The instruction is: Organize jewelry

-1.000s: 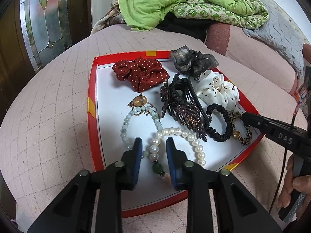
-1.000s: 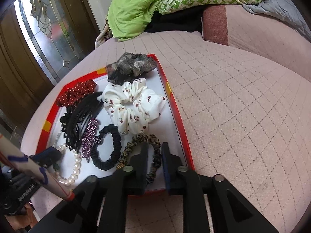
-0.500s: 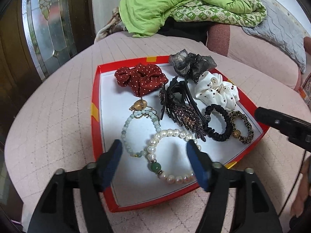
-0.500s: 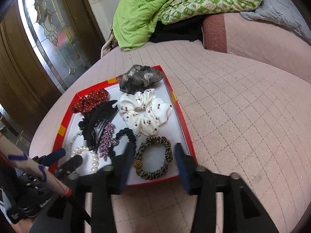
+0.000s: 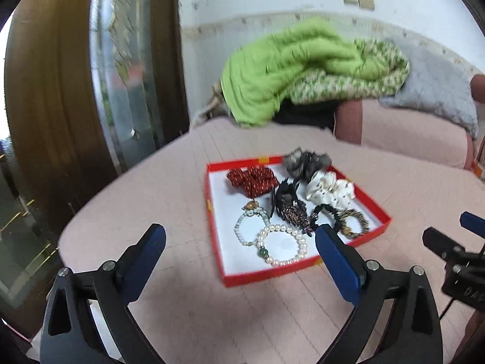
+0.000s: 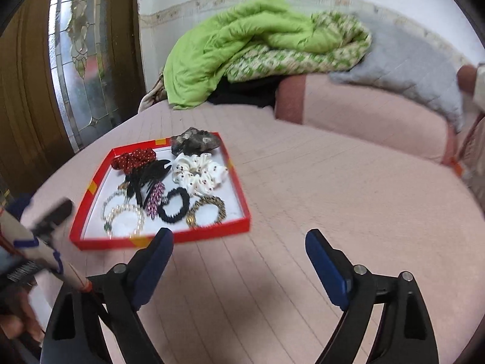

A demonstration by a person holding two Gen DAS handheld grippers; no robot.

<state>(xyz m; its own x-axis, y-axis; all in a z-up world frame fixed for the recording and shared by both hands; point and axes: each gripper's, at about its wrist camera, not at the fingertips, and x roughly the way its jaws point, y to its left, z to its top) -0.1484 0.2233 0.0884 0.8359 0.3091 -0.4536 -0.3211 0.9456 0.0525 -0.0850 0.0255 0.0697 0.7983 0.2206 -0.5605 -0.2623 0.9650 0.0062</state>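
Both grippers are wide open here: the left gripper [image 5: 241,244] hangs with its blue-padded fingers spread far apart and nothing between them, and the right gripper [image 6: 239,250] is just as splayed and just as empty. Everything turns on the red tray [image 5: 215,236], which sits flat on the pink quilted bed [image 6: 318,212]. Inside it, at the near edge, lies the pearl bracelet [image 5: 283,244] with its single green bead, and touching it on the tray's left side is the pale green bead bracelet [image 5: 247,229]. Toward the tray's far rim sits the red dotted scrunchie [image 5: 251,179], with the grey sheer scrunchie [image 6: 195,141] on the far corner beside it. The white scrunchie [image 6: 198,173] lies just nearer than the grey one. In the tray's middle sit the black hair claw [image 6: 145,177] and a beaded clip [image 6: 154,198], then the black hair tie [image 6: 174,204] and the leopard hair tie [image 6: 206,210] beside it near the right rim. Well beyond the tray, a green quilt [image 6: 242,42] is heaped.
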